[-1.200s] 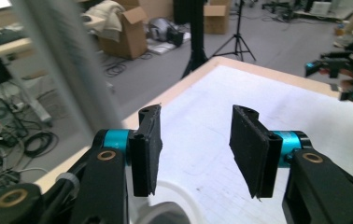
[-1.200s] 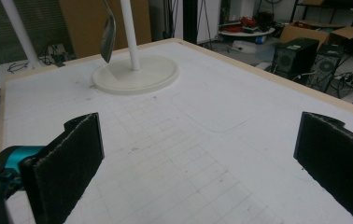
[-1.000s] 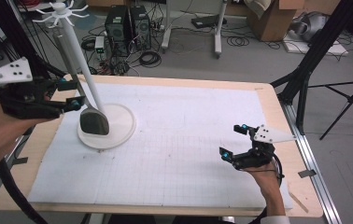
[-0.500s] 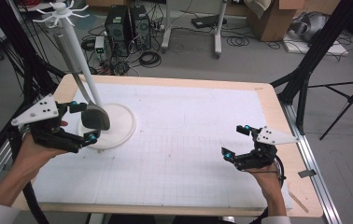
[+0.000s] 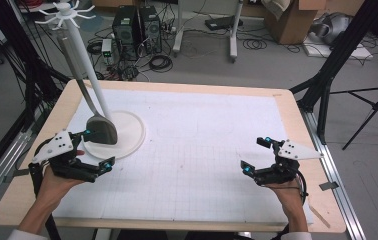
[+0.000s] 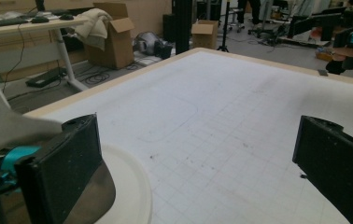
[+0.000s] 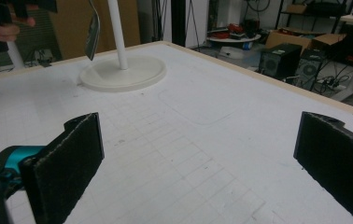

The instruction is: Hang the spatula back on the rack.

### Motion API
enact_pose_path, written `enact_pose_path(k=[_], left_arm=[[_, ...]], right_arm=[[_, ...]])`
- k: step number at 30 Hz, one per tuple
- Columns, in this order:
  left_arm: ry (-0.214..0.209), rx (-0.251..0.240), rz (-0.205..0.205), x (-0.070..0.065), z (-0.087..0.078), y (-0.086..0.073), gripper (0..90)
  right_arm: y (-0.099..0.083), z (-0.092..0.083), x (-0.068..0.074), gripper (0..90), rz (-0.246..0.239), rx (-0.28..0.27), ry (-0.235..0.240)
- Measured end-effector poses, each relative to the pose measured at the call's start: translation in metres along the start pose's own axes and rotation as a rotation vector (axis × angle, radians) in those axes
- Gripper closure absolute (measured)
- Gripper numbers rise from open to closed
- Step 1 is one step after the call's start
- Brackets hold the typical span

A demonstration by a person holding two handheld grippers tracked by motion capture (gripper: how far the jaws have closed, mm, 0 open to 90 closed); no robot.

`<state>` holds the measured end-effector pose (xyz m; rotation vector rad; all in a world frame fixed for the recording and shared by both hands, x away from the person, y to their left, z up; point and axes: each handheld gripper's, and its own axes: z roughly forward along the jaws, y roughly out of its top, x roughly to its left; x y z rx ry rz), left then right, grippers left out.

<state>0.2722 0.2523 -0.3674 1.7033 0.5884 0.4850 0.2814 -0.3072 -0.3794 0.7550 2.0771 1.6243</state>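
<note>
A person is standing at a wooden table (image 5: pixel 297 117) covered with a white gridded mat (image 5: pixel 197 150), holding a two-jaw gripper in each hand.

The left gripper (image 5: pixel 96 151) is sitting low at the near left of the mat, just beside the round white base (image 5: pixel 129 131) of a tall white stand (image 5: pixel 84 60). Its jaws have just been opening and are now standing wide apart with nothing between them. In the left gripper view, one black jaw is sitting right next to the base's rim, with the mat stretching away between the two jaws.

A grey metal spatula (image 5: pixel 101 129) is hanging from the spoked top of the stand, its long handle running down alongside the pole. Its flat blade is hovering over the base on the left side, very near the left gripper's upper jaw; whether it is touching the base is hard to tell.

The right gripper (image 5: pixel 257 156) is resting low over the near right of the mat, well apart from the stand. Its jaws are also spread wide and holding nothing. In the right gripper view, the stand and the hanging spatula blade (image 7: pixel 92 30) are showing far off at the upper left.
</note>
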Motion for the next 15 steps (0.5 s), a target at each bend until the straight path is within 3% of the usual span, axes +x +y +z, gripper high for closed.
enact_pose_path(k=[7, 15], left_arm=[[-0.007, 0.012, -0.018, 0.006, -0.003, -0.014, 1.7], [-0.001, 0.022, -0.019, 0.005, -0.002, -0.013, 1.7]], right_arm=[[-0.002, -0.001, 0.0, 0.3, 0.0, -0.006, -0.006], [-0.005, 0.0, -0.001, 0.3, 0.01, 0.004, -0.005]])
